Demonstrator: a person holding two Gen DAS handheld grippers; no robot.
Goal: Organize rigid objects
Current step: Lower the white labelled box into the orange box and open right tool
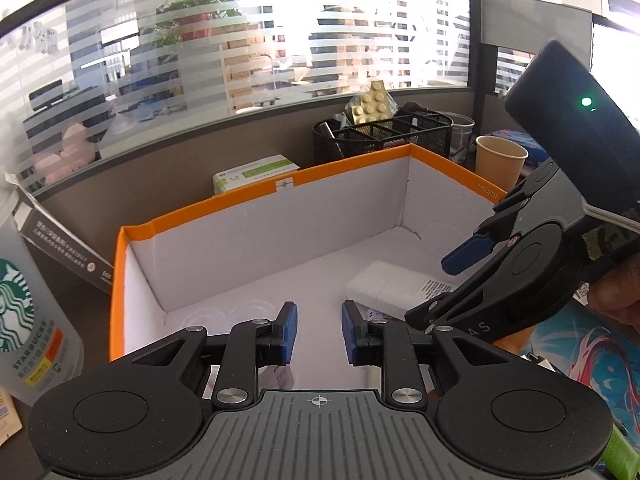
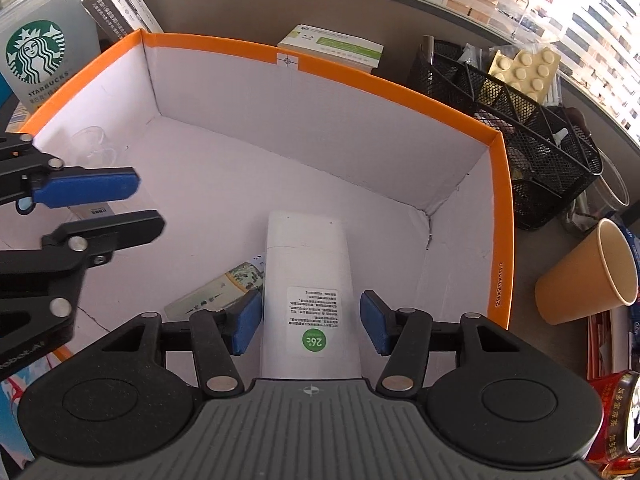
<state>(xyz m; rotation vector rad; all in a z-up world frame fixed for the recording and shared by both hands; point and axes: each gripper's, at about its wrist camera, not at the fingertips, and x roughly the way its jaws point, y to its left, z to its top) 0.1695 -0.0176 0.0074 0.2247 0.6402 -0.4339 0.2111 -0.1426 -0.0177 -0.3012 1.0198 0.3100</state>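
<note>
Right wrist view: right gripper (image 2: 310,322) hangs over the orange-rimmed box (image 2: 502,216), its blue pads straddling the white remote (image 2: 308,280); left pad touches its edge, right pad stands just clear, so no pinch yet
Remote's place: lying on the box floor near the right wall, partly over a printed card (image 2: 218,294)
Left gripper (image 1: 319,332): fingers slightly parted, nothing between them, low in the box
Risk, one-sided push: closing may shove the remote sideways against the card
Risk, collision: the grippers are close together inside the box and could knock
Risk, clear lids (image 2: 94,144): hard to see, easily bumped
</note>
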